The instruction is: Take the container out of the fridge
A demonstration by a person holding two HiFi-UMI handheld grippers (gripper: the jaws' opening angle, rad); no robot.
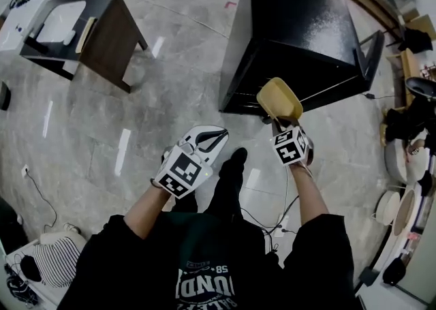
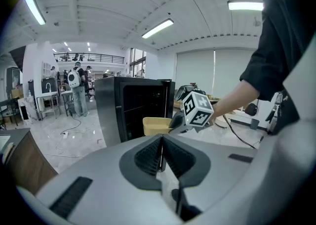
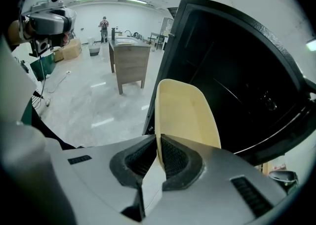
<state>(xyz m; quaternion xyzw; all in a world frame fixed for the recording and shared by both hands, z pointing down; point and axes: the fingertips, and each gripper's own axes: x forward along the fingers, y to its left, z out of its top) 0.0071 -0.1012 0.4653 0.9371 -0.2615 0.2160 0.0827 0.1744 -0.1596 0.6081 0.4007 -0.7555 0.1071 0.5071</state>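
A pale yellow container (image 1: 280, 98) hangs in the air just in front of the black fridge (image 1: 293, 29). My right gripper (image 1: 284, 125) is shut on the container's near rim, and its pads clamp the thin wall of the container (image 3: 185, 115). The fridge (image 3: 237, 80) fills the right of that view, its interior dark. My left gripper (image 1: 204, 144) hovers over the floor left of the right one, jaws pressed together with nothing between them. In the left gripper view the container (image 2: 157, 124) shows beside the right gripper's marker cube (image 2: 197, 109), ahead of the fridge (image 2: 131, 108).
A dark wooden side table (image 1: 82, 29) with a white tray stands at the far left on the grey marble floor (image 1: 157, 104). Cables trail on the floor near the person's feet. Round stools and chairs crowd the right edge (image 1: 402, 159). People stand far back.
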